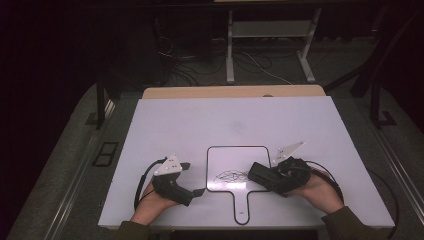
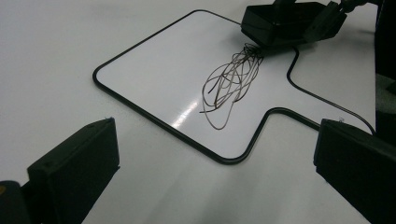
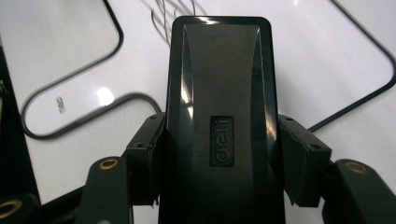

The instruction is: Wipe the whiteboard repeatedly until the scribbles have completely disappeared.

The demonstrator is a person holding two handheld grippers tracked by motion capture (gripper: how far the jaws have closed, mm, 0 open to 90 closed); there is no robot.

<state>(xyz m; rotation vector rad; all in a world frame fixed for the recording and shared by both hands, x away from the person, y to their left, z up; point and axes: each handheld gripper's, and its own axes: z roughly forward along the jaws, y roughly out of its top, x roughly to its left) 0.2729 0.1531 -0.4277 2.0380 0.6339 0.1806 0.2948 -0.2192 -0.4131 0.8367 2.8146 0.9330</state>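
A small paddle-shaped whiteboard (image 1: 235, 157) with a black rim lies flat on the white table, its handle (image 1: 241, 205) pointing at the person. Thin dark scribbles (image 1: 231, 175) mark its near part. My right gripper (image 1: 267, 176) is shut on a black eraser (image 1: 259, 171), whose front end rests at the right edge of the scribbles (image 2: 231, 84). In the right gripper view the eraser (image 3: 219, 93) fills the space between the jaws, and both pads press its sides. My left gripper (image 1: 195, 192) rests left of the board, open with nothing in it (image 2: 217, 140).
The white tabletop (image 1: 200, 125) stretches beyond the board. A wooden strip (image 1: 232, 92) runs along its far edge. Metal legs and cables (image 1: 230, 60) stand on the dark floor behind. A cable (image 1: 140, 182) loops beside the left hand.
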